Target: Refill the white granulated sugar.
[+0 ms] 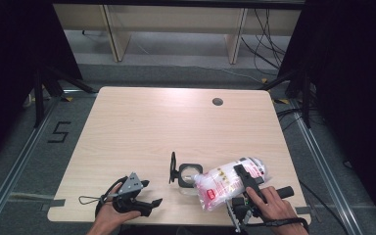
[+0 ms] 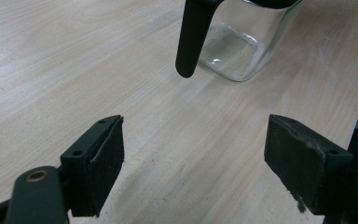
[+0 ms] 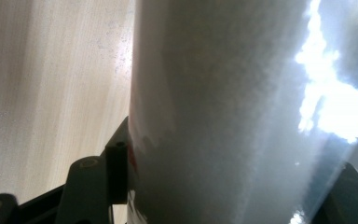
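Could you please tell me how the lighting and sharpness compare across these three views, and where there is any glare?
High view: the table is evenly lit, the surroundings fall into black, and the detail is soft. Left gripper view: sharp wood grain, small glints on the glass jar, faint shadows under the left tool. Right gripper view: the bag sits so close that it blurs, with blown-out glare at its upper right.

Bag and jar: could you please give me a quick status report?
Right gripper shut on the white bag, tilted toward the glass jar. Left gripper open, empty, beside the jar. Jar lid hinged open; nothing in the way.
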